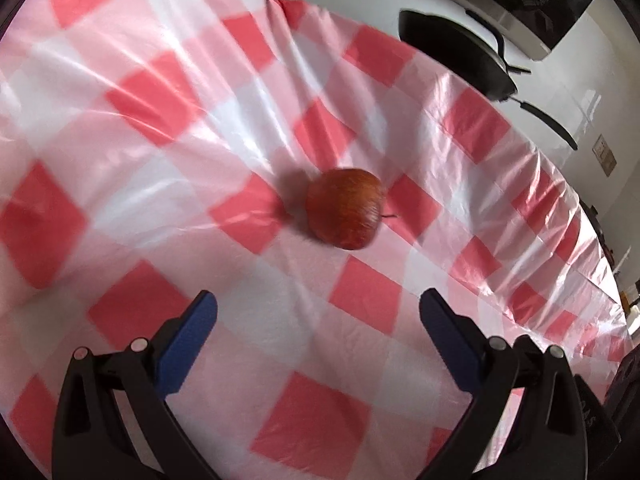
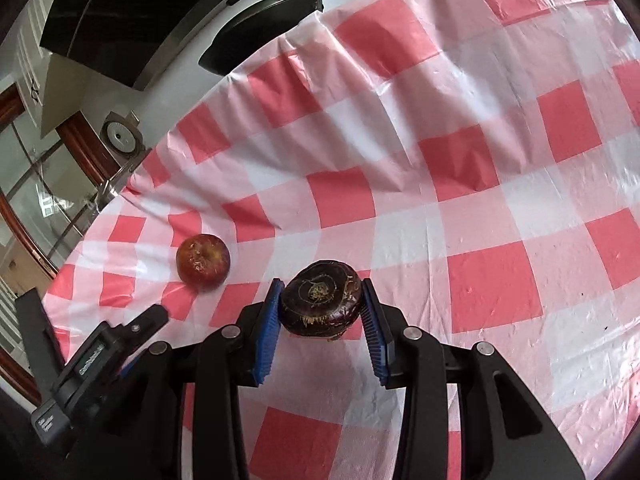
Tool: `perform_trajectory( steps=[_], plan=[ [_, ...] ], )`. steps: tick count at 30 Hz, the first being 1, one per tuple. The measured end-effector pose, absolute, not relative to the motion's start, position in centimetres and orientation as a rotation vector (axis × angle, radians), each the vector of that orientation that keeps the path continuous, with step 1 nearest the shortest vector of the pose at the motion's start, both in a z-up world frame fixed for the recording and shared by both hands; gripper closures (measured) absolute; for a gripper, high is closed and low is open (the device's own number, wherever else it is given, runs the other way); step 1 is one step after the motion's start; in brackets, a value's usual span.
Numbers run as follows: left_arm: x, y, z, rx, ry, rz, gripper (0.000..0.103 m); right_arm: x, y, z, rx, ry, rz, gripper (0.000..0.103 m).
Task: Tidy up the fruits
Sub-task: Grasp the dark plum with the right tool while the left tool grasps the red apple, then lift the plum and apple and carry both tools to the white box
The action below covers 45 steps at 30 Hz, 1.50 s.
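Note:
A red apple (image 1: 345, 208) lies on its side on the red-and-white checked tablecloth (image 1: 160, 128), ahead of my left gripper (image 1: 318, 308), which is open and empty with the apple beyond its blue fingertips. The apple also shows in the right wrist view (image 2: 203, 262), left of my right gripper (image 2: 320, 300). My right gripper is shut on a dark purple round fruit (image 2: 320, 298), held between its blue pads (image 2: 270, 320) just above the tablecloth (image 2: 480, 160). The left gripper's body (image 2: 104, 352) shows at lower left.
A black frying pan (image 1: 456, 54) hangs by the white wall beyond the table's far edge; it also shows in the right wrist view (image 2: 260, 36). A dark appliance (image 2: 120, 12) and a window (image 2: 32, 184) lie past the table's left edge.

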<state>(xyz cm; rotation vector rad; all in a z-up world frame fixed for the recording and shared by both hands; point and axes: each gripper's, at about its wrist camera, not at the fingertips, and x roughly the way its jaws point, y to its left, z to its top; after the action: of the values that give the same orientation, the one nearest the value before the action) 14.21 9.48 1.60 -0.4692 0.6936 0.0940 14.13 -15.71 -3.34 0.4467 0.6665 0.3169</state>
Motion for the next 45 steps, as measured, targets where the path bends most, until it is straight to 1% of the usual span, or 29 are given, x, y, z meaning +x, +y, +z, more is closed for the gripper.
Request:
perform_trajectory(
  steps=[4,10,12,13,14,16,19,29,40,45],
  plan=[
    [18.1,8.5,1.5,-0.446,0.726,0.118,0.002,14.2,-15.7,-3.3,0.458,0.664,0.331,0.065],
    [23.7,9.4,0.9,-0.489,0.784,0.196,0.002,14.3,-15.6,-3.3,0.46,0.666,0.347,0.065],
    [24.9,9.2,0.8,-0.465,0.793,0.205,0.004,14.4,-15.5,-3.3,0.46,0.668,0.351,0.065],
    [25.4,8.9,0.9,-0.442,0.796,0.196,0.014,14.5,-15.5,-3.3,0.459,0.67,0.353,0.065],
    [25.6,8.5,0.9,-0.412,0.8,0.192,0.038,14.5,-15.4,-3.3,0.46,0.67,0.354,0.065],
    [25.4,7.2,1.0,-0.309,0.814,0.203,0.039,14.4,-15.4,-3.3,0.461,0.668,0.356,0.065],
    [24.0,5.8,1.1,-0.283,0.815,0.152,0.039,14.5,-15.4,-3.3,0.462,0.668,0.358,0.065],
    [16.6,2.7,2.6,-0.15,0.736,0.178,0.039,14.6,-15.6,-3.4,0.469,0.669,0.369,0.065],
    [7.8,4.2,2.8,-0.14,0.738,0.212,0.039,14.5,-15.7,-3.3,0.48,0.667,0.366,0.065],
    [3.0,5.7,3.0,-0.147,0.738,0.213,0.039,13.6,-14.2,-3.3,0.405,0.717,0.449,0.065]
  ],
)
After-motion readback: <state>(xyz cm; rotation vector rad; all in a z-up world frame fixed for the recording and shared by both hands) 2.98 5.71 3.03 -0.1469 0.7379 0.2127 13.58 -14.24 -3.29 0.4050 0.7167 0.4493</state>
